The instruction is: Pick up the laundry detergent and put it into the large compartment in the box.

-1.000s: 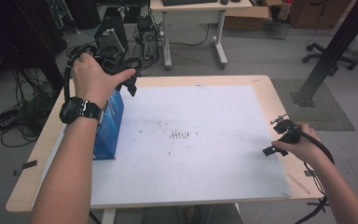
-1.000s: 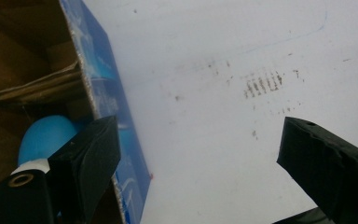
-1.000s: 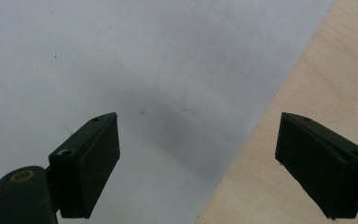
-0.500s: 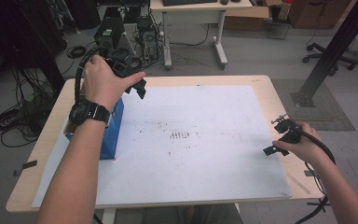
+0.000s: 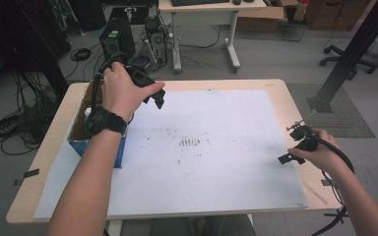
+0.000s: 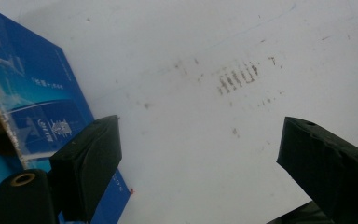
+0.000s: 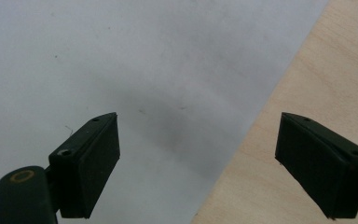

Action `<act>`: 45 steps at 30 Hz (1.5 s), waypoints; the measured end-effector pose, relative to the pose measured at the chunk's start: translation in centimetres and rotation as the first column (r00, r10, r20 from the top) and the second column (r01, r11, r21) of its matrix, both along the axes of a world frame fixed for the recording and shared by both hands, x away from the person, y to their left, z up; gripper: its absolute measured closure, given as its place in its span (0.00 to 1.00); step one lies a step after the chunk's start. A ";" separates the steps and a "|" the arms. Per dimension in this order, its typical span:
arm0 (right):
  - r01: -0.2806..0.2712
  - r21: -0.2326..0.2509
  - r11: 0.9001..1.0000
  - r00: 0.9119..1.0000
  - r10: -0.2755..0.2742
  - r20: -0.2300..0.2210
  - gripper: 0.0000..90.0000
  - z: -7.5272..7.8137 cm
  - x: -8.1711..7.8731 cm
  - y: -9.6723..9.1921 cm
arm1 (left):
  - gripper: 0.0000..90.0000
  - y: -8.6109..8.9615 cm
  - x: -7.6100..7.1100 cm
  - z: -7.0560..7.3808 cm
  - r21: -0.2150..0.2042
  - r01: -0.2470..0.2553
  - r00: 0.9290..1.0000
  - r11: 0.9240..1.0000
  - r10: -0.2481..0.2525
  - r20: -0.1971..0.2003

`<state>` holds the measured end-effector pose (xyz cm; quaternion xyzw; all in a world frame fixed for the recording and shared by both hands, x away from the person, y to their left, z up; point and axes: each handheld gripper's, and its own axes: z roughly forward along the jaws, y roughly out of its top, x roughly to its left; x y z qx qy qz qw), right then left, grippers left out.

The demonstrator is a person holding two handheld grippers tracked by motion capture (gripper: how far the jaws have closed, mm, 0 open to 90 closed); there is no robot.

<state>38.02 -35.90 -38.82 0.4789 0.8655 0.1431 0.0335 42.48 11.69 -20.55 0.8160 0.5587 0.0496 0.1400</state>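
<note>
Now we hold our left gripper [image 5: 158,100] above the white sheet [image 5: 216,162], just right of the blue box [image 5: 78,132] at the bench's [image 5: 275,86] left edge, its fingers [image 6: 88,163] spread with nothing between them. Our right gripper [image 5: 286,158] rests low at the sheet's right edge, its fingers [image 7: 91,163] likewise spread and empty.

At the frame's upper left I hold my left gripper [image 5: 158,98] above the white sheet [image 5: 216,147], beside the blue box [image 5: 78,132]; my right gripper [image 5: 291,152] rests at right.
</note>
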 end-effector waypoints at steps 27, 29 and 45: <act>0.022 -0.001 1.000 0.999 -0.022 0.023 0.15 1.1 -0.8 -0.9 | 0.15 -2.8 -0.3 -4.5 0.022 0.061 0.997 0.998 -0.060 -0.049; 0.021 -0.001 1.000 0.999 -0.021 0.025 0.15 1.2 -0.8 -0.8 | 0.15 -2.9 -0.3 -4.6 0.021 0.060 0.997 0.998 -0.059 -0.049; 0.019 -0.002 1.000 1.000 -0.019 0.024 0.15 1.1 -0.9 -0.7 | 0.15 -3.1 -0.5 -4.9 0.025 0.067 0.996 0.997 -0.066 -0.059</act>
